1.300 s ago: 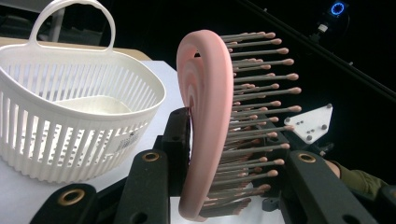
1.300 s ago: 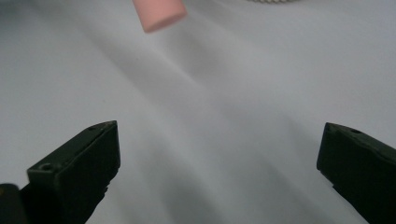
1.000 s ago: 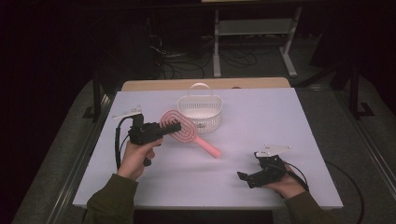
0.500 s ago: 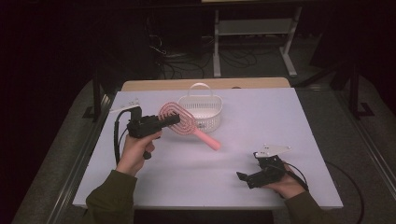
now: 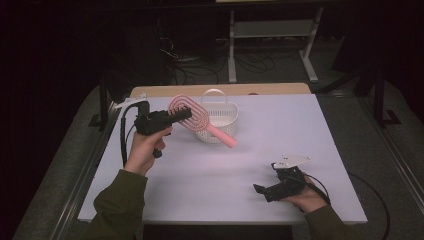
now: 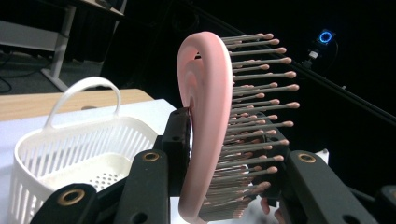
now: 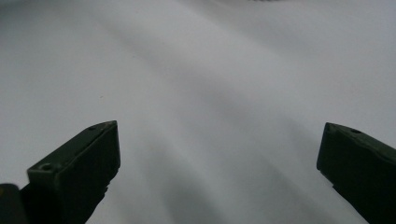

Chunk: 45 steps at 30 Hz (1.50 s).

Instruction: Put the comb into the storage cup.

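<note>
The white table [image 5: 330, 130] carries everything, and the landmark on it is the white basket [image 5: 218, 120] standing near its far edge. The pink hairbrush [image 5: 192, 118] hangs in the air just left of the basket, its handle slanting down across the basket's front. The left gripper [image 5: 181, 114] pinches the brush head, one jaw on its back and one in the bristles. The right gripper [image 5: 264, 190] rests on the table well to the near right of the basket, jaws spread with nothing between them. The carry step looks in hand; next the brush must come over the basket's rim and be let go inside
</note>
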Each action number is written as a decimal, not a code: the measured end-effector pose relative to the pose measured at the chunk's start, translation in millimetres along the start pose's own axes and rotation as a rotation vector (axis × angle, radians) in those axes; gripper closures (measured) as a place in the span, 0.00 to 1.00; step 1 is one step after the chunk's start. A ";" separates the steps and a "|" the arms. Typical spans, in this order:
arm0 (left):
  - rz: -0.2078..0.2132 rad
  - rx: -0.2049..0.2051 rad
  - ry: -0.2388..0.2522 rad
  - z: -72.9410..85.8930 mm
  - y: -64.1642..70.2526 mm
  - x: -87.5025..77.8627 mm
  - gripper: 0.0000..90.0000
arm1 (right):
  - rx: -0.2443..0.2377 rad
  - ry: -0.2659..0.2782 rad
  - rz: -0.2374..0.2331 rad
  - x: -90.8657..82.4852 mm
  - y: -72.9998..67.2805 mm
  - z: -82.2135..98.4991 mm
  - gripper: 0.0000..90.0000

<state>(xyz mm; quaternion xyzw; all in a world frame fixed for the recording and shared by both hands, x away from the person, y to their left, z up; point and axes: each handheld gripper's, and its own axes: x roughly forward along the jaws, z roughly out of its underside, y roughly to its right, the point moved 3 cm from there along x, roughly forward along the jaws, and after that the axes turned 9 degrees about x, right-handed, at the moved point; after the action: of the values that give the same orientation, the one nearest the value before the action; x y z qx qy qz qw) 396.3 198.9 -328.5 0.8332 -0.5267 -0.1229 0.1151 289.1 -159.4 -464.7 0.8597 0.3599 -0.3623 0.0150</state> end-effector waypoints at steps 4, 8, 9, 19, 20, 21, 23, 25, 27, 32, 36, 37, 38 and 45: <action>-0.009 0.004 0.004 -7.5 -5.1 3.6 0.72 | 0.003 0.002 -0.002 -0.3 -0.4 -0.3 0.00; -0.018 0.007 0.015 -14.6 -10.3 6.6 0.72 | 0.002 0.002 -0.002 -0.6 0.0 -0.2 0.00; -0.022 0.006 0.019 -16.4 -11.8 7.5 0.72 | 0.001 0.001 -0.003 -0.7 0.1 -0.2 0.00; -0.040 -0.004 0.030 -26.3 -25.7 14.4 0.72 | -0.002 0.001 -0.005 -0.8 0.0 -0.2 0.00; -0.040 -0.010 0.036 -27.4 -26.9 14.8 0.72 | 0.000 0.001 -0.004 -0.8 0.0 -0.1 0.00; -0.040 -0.011 0.038 -28.4 -28.3 14.9 0.72 | 0.002 0.001 -0.004 -0.7 0.0 -0.1 0.00; -0.046 -0.015 0.044 -30.5 -30.7 15.7 0.72 | 0.000 0.001 -0.005 -0.7 0.1 0.0 0.00; -0.053 -0.016 0.047 -32.2 -33.2 16.7 0.72 | -0.001 0.001 -0.005 -0.6 0.0 -0.1 0.00; -0.059 -0.015 0.048 -33.4 -35.7 17.5 0.72 | -0.001 -0.002 -0.006 -0.5 0.0 0.1 0.00; -0.080 -0.016 0.063 -35.1 -41.9 19.5 0.72 | -0.001 -0.003 -0.007 -0.4 -0.3 0.2 0.00; -0.106 -0.021 0.065 -33.2 -47.1 23.2 0.72 | -0.002 -0.004 -0.006 -0.3 -0.2 0.3 0.00; -0.111 -0.020 0.063 -32.3 -48.2 24.2 0.72 | -0.003 -0.004 -0.006 -0.3 -0.3 0.3 0.00; -0.114 -0.021 0.062 -31.6 -49.1 25.1 0.72 | -0.004 -0.003 -0.006 -0.4 -0.3 0.3 0.00; -0.150 -0.022 0.045 -25.3 -57.6 29.9 0.72 | -0.005 -0.002 -0.007 -0.9 -0.3 0.2 0.00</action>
<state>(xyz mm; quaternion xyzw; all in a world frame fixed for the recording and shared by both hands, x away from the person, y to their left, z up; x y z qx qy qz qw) 465.9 197.4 -325.6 0.8714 -0.4589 -0.1183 0.1263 288.3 -159.8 -464.2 0.8580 0.3637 -0.3623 0.0162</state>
